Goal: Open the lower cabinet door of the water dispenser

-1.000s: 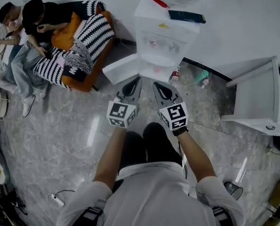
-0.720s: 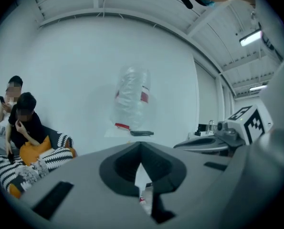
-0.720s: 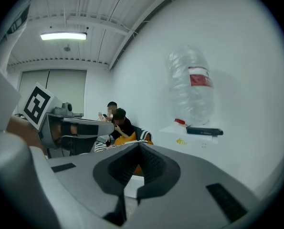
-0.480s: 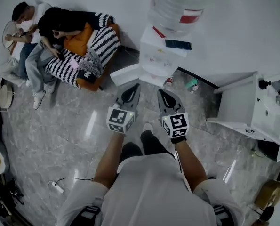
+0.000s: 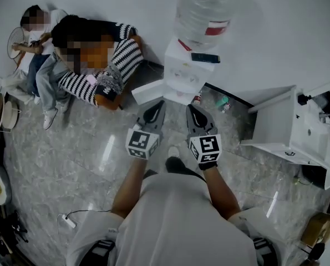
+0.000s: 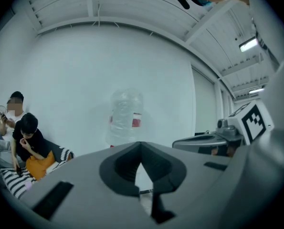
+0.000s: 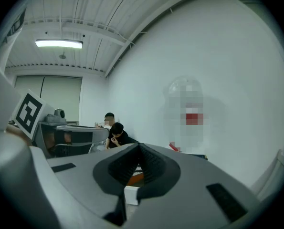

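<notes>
The white water dispenser [image 5: 188,74] stands against the wall with a big clear bottle [image 5: 203,10] on top. Its lower cabinet door [image 5: 148,92] is swung out to the left and stands open. Both grippers are held side by side above the floor, in front of the dispenser and apart from it. My left gripper [image 5: 157,102] is shut with nothing in it, its tips [image 6: 141,146] meeting below the bottle [image 6: 126,118]. My right gripper [image 5: 190,107] is likewise shut and empty [image 7: 139,148].
Two people sit on an orange seat with a striped blanket [image 5: 101,65] at the left. A dark phone [image 5: 205,57] lies on the dispenser. Small bottles [image 5: 223,101] stand on the floor beside it. At the right stands a white table [image 5: 287,129]; a power strip [image 5: 67,236] lies near left.
Both grippers and the head camera have risen, so the dispenser looks smaller and its bottle has come into view. The jaws stayed shut and the cabinet door stayed open.
</notes>
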